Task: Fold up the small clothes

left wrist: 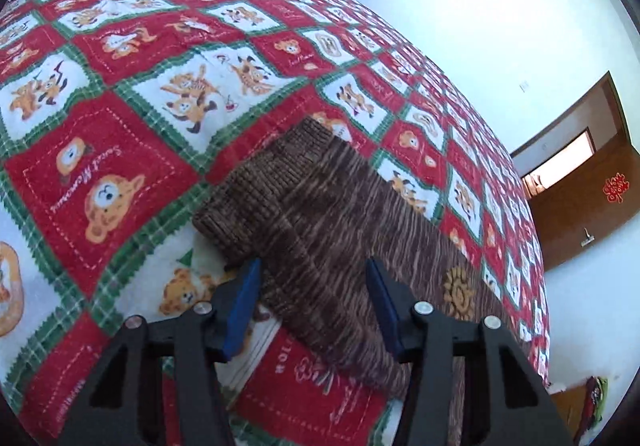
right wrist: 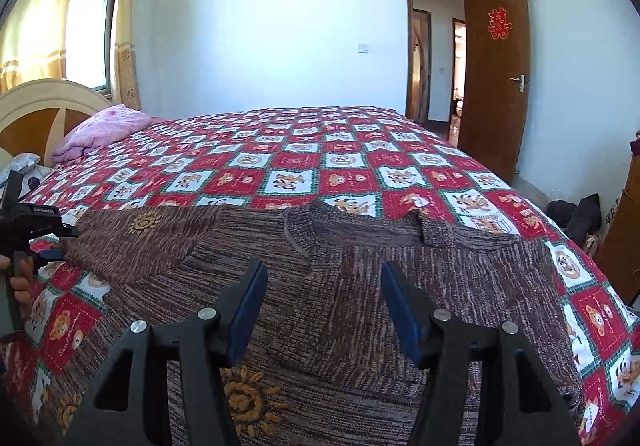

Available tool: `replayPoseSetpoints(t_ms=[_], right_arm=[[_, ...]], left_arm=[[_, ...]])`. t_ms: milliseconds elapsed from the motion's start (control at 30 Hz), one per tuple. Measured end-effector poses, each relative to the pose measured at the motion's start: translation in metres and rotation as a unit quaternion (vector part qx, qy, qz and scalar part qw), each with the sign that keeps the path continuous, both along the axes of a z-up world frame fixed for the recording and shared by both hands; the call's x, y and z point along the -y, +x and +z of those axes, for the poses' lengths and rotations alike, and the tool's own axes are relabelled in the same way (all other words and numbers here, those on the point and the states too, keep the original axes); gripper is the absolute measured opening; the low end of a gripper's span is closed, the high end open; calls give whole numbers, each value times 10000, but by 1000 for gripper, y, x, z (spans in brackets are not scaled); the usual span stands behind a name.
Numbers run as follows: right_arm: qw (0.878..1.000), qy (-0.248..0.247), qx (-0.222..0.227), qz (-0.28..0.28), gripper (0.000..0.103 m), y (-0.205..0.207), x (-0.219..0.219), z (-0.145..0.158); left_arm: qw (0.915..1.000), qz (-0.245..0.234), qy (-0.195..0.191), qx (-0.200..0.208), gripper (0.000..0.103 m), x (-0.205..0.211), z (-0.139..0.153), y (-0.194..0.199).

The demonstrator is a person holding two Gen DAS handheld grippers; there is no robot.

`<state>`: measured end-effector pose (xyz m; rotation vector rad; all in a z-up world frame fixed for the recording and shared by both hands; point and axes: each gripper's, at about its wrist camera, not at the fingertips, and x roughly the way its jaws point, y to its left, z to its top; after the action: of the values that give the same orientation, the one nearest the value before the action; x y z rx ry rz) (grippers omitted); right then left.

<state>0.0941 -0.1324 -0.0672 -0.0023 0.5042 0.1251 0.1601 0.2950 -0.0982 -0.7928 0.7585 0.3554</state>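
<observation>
While my left tongs (left wrist: 314,278) and right tongs (right wrist: 324,282) both hang apart, gripping nothing, above the brown knit sweater (right wrist: 360,286) spread flat on the quilted bed (right wrist: 300,150), I judge it soft, limp, best pinched at a sleeve cuff (left wrist: 224,226).

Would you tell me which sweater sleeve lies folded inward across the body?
The left-hand sleeve in the right wrist view, bearing a sun motif; the other sleeve stretches outward.

Your brown marled knit sweater (right wrist: 360,286) lies flat beyond your spread right fingers (right wrist: 250,310), one sleeve (left wrist: 304,214) stretching past your left fingers (left wrist: 244,302).
</observation>
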Motion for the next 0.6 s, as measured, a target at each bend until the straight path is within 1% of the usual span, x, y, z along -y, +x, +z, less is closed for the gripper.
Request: replayPoseSetpoints(t_ms=[33,67,100,167,233,300,367,400,433,500,533,600], right_arm=[[10000,26,-24,-29,61,1,2,0],[10000,55,-48,-62,61,2,4,-1],[9999,90,-74,-95,61,3,6,-1],[9997,177,-111,-143,61,4,10,-2],[9995,232,-118,-192,61,4,14,-1],[9993,264,-111,-236,61,4,16,-1],[9992,289,-108,-267,61,4,18,0],[9991,304,-104,-289,61,4,19,0],[9990,321,-104,-309,61,4,21,0],[9985,405,-123,-356,61,4,25,0],[9980,477,-153,-386,61,5,28,0],[9969,589,-214,-480,61,7,34,-1]], left_arm=[[10000,47,31,30,55,2,0,0],[9999,44,116,15,51,4,0,2],[9995,-4,314,-61,45,7,1,5],[9978,-179,623,-154,9,10,3,11],[9974,-206,675,-116,9,7,3,12],[9972,-212,711,-121,7,5,3,12],[9961,-236,836,-144,6,8,8,15],[9954,-273,913,-111,5,12,12,16],[9935,-368,1076,-2,5,20,21,16],[9886,-626,1352,198,5,40,36,18],[9832,-877,1553,394,5,59,48,19],[9726,-1315,1787,697,5,92,64,18]])
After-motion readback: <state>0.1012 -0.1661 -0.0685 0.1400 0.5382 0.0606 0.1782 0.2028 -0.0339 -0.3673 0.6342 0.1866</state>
